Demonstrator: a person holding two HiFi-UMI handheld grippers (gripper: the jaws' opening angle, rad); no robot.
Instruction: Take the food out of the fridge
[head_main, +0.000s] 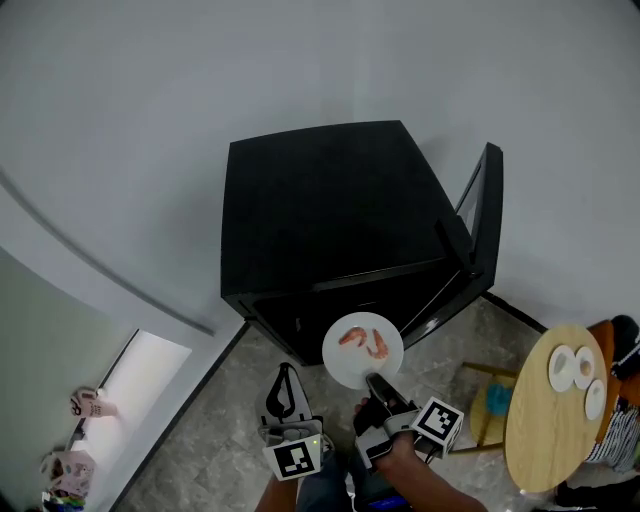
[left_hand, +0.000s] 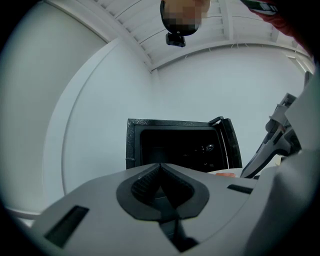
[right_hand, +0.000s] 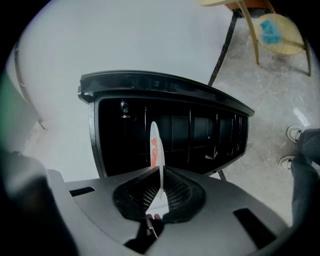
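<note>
Before the fridge (head_main: 320, 210), the left gripper (head_main: 285, 378) is held with jaws pressed together, empty. A white plate (head_main: 362, 355) of shrimp (head_main: 364, 341) (just outside the fridge's open door (head_main: 482, 225)) is pinched at its rim by the right gripper (head_main: 378, 385).

The grey stone floor (head_main: 225, 425) carries a black fridge (head_main: 330, 215) with its door open, and a round wooden table (head_main: 540, 440). Three small white plates (head_main: 563, 368) lie on the table.
</note>
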